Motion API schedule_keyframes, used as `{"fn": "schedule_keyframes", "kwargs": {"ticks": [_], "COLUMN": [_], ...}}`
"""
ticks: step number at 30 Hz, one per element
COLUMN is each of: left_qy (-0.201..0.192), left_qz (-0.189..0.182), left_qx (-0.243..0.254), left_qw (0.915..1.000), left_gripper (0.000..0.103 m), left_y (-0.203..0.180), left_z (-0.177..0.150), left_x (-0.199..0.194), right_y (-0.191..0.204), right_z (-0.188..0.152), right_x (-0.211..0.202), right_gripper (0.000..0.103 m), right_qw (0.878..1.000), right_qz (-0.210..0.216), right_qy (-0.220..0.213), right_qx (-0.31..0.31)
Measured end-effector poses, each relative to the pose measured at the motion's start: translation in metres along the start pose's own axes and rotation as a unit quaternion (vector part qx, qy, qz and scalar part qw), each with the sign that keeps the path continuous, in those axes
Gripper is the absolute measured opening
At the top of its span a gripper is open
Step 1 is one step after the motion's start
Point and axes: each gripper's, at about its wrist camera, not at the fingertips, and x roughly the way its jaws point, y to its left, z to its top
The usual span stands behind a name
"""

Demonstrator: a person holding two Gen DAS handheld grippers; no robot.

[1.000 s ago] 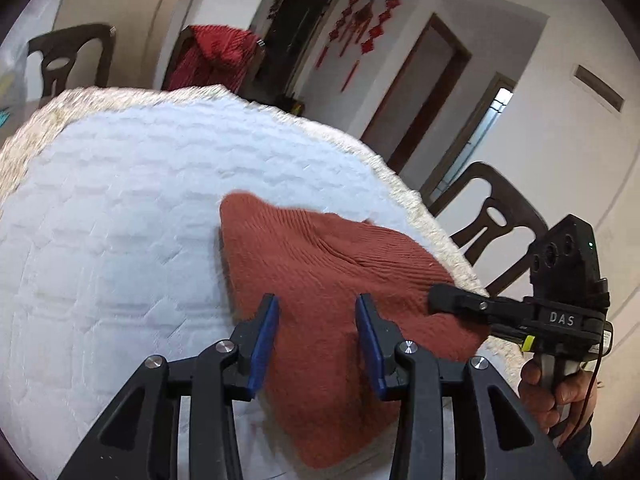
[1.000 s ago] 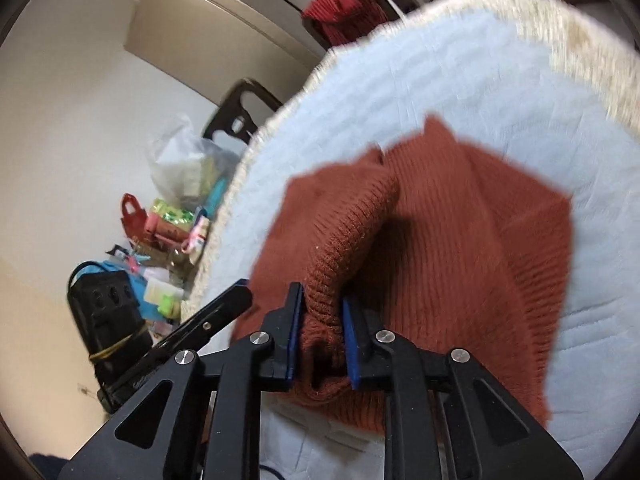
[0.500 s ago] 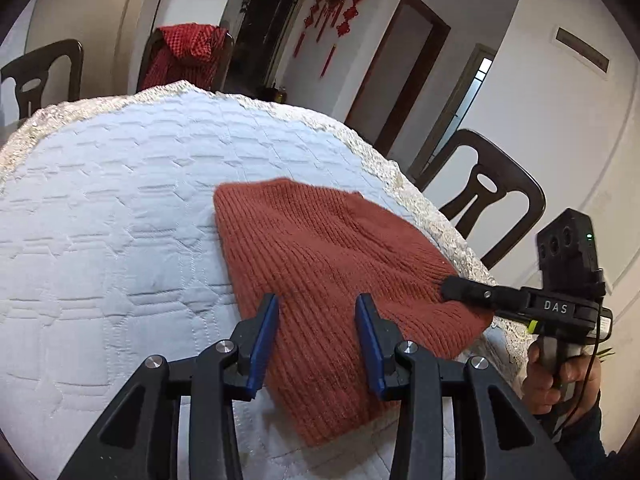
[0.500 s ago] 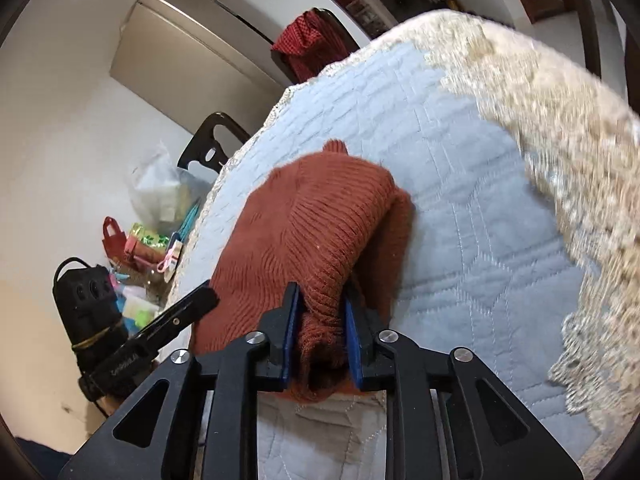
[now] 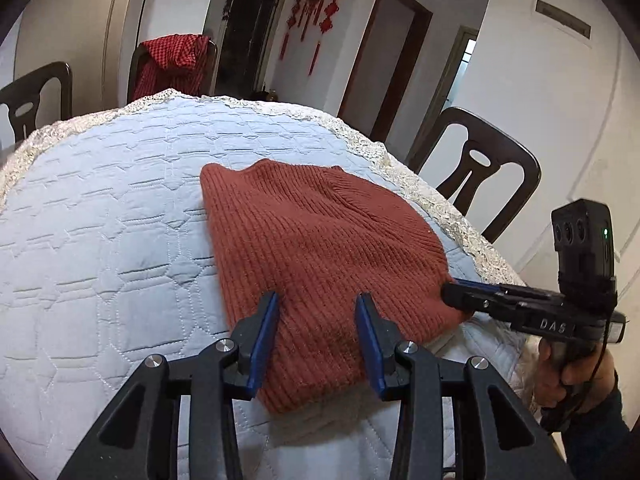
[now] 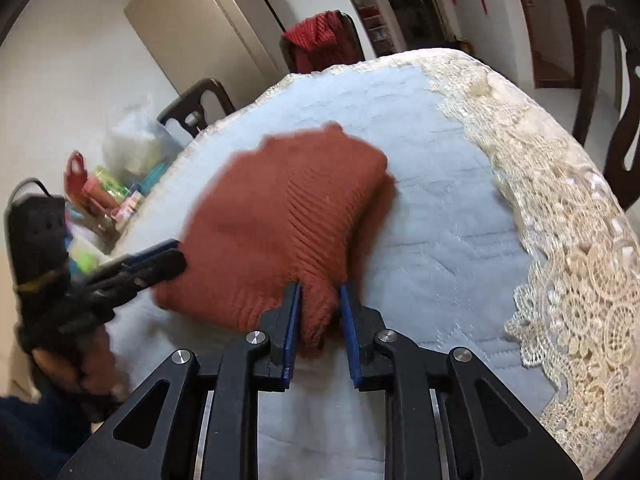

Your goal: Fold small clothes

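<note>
A rust-red knitted garment (image 5: 320, 248) lies folded on the quilted blue-white table cover (image 5: 100, 240). My left gripper (image 5: 318, 320) is open, its blue pads standing over the garment's near edge. My right gripper (image 6: 320, 312) has its jaws parted a little, with the garment's corner (image 6: 316, 320) loose between the pads. In the left wrist view the right gripper (image 5: 460, 292) sits at the garment's right edge. In the right wrist view the left gripper (image 6: 160, 260) is at the garment's left edge.
The cover has a lace border (image 6: 560, 220) along the round table's edge. Dark wooden chairs (image 5: 480, 176) stand around the table; one holds a red checked cloth (image 5: 172, 60). Bags and colourful clutter (image 6: 112, 188) lie beyond the table's left side.
My right gripper carried the garment's corner over, laid it down folded, and its jaws have opened a little. The left gripper stayed open above the near edge.
</note>
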Motion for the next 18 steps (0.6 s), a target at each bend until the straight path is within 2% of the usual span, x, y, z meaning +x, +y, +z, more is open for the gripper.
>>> {"fn": "schedule_keyframes", "kwargs": {"ticks": [3, 9, 11, 13, 16, 18], "left_qy": [0.001, -0.033, -0.027, -0.009, -0.008, -0.01], "left_qz": [0.002, 0.003, 0.015, 0.023, 0.036, 0.034], "left_qx": [-0.004, 0.002, 0.005, 0.001, 0.005, 0.0], "left_qw": [1.0, 0.9995, 0.9995, 0.9997, 0.9993, 0.9994], "left_gripper": [0.041, 0.041, 0.041, 0.041, 0.041, 0.041], "left_y": [-0.001, -0.006, -0.006, -0.001, 0.003, 0.004], "left_z": [0.005, 0.036, 0.04, 0.036, 0.025, 0.024], "left_x": [-0.004, -0.001, 0.012, 0.026, 0.034, 0.031], "right_y": [0.0, 0.012, 0.016, 0.018, 0.002, -0.013], "right_z": [0.006, 0.029, 0.038, 0.043, 0.043, 0.042], "right_x": [-0.004, -0.025, -0.021, -0.006, 0.028, 0.034], "right_gripper": [0.021, 0.021, 0.021, 0.021, 0.021, 0.02], "right_qw": [1.0, 0.998, 0.998, 0.998, 1.0, 0.999], "right_qz": [0.004, 0.014, 0.014, 0.021, -0.012, 0.011], "right_qy": [-0.001, -0.059, -0.067, -0.059, -0.01, -0.016], "right_qx": [0.0, -0.007, -0.008, -0.013, 0.004, 0.033]}}
